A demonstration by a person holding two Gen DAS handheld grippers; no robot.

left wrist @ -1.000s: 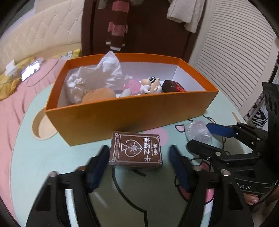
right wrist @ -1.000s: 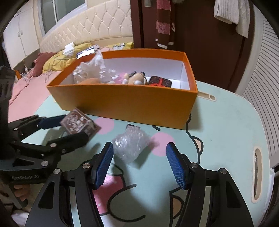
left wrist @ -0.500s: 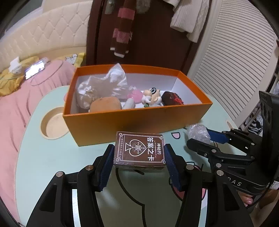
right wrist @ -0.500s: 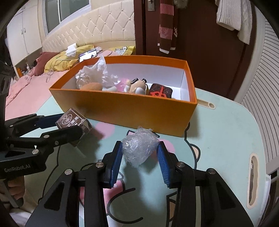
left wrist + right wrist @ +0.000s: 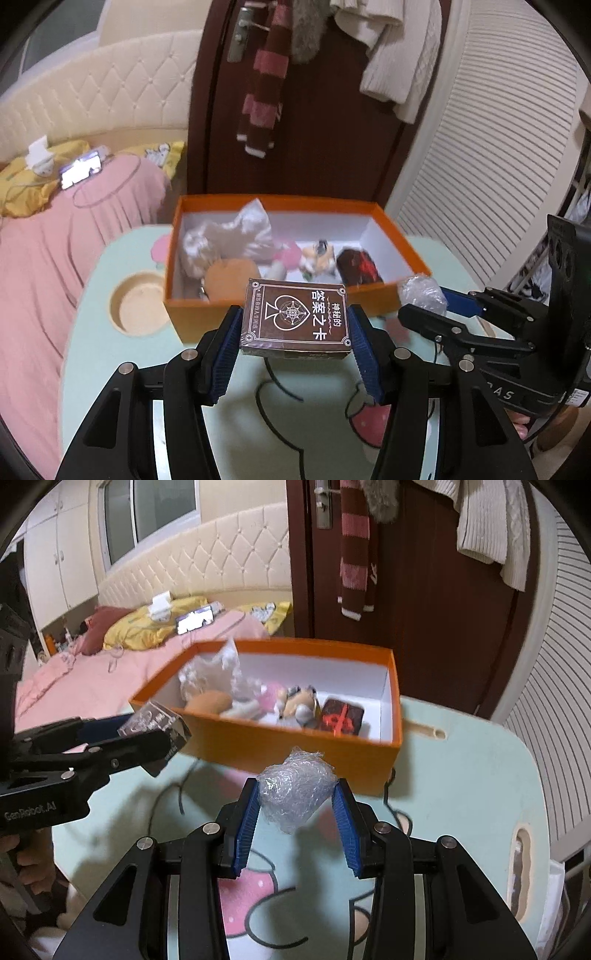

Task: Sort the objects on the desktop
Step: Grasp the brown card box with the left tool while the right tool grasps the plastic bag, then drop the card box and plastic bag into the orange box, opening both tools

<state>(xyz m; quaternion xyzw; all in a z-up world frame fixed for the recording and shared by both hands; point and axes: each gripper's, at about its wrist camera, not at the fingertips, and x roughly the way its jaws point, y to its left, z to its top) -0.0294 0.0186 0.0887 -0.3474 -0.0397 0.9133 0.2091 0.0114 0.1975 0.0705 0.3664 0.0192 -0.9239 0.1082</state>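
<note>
Card box [image 5: 294,319] and plastic wad [image 5: 295,789] sit clamped between jaws.

Orange box [image 5: 295,746]: open top, with bare white floor at its right end beside the dark gift packet [image 5: 341,716]. Left and middle filled by crumpled plastic bag [image 5: 236,236], round plush [image 5: 231,280] and figurine [image 5: 297,701]. Near wall stands between both loaded grippers and the interior.

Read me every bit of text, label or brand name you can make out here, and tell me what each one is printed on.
"神秘的" and "答案之卡": top of the brown card box, held in the left gripper.
"GenRobot.AI": body of the left gripper, seen from the right wrist view.
"AS": right gripper body, partly hidden.
Smaller print on the box: too small to read.
</note>
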